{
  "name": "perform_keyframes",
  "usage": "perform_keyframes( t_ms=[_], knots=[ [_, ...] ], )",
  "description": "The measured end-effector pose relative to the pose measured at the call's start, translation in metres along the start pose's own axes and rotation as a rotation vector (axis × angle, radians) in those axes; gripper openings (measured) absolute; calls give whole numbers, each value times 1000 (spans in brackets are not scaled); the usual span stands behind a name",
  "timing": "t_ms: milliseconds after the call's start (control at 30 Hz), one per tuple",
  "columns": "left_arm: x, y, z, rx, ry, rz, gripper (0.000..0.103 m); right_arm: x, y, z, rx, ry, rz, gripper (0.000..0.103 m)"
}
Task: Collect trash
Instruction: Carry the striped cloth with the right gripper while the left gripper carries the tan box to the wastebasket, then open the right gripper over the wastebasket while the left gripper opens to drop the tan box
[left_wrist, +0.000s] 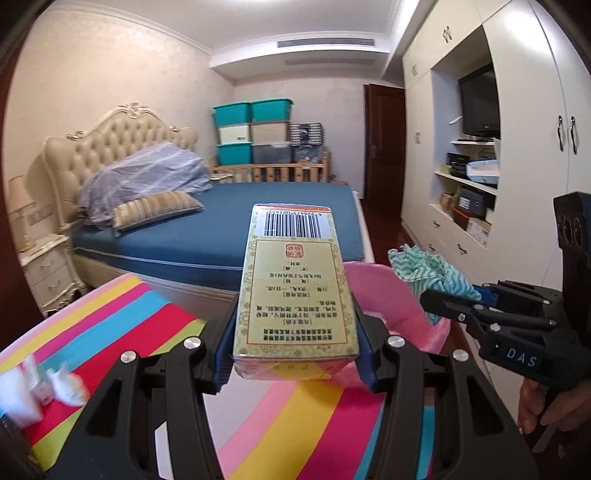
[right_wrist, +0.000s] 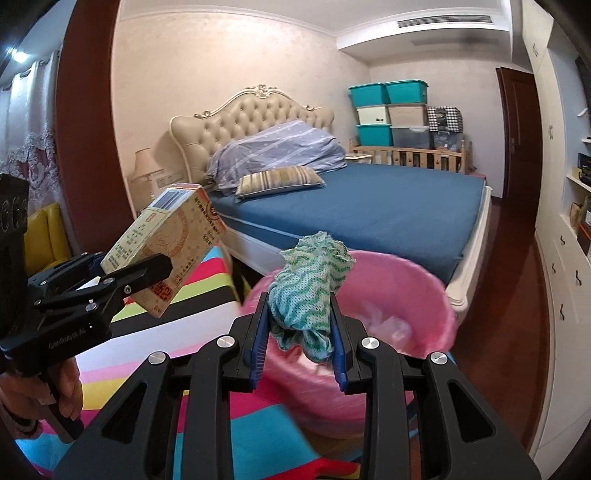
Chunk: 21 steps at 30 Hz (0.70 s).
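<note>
Now both loads look ready to drop: left gripper (left_wrist: 295, 325) pinches the box (left_wrist: 295, 280), right gripper (right_wrist: 300, 317) pinches the rag (right_wrist: 310, 288) over the bin (right_wrist: 417, 273); next, spread the jaws.

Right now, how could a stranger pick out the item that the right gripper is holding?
Find the pink bin before the blue bed. Above its rim the right gripper pinches a crumpled cloth. Its green-and-white zigzag weave differs from the stiff yellow printed box nearby.
</note>
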<state>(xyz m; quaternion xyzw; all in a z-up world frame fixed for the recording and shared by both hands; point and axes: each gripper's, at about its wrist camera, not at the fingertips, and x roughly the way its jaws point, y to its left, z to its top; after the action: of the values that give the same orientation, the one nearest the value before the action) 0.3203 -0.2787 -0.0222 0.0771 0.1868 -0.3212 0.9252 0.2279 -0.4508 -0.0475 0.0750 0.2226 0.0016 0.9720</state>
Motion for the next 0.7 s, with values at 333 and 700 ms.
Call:
perform_keyframes(
  t_ms=[333,700],
  knots=[
    [77,-28,21,6,47,-117,53,28,-40,10,36,4,-19,33],
    [84,1,15,-72,49,-45,83,22,-70,11,120,-44,-59,58]
  ],
)
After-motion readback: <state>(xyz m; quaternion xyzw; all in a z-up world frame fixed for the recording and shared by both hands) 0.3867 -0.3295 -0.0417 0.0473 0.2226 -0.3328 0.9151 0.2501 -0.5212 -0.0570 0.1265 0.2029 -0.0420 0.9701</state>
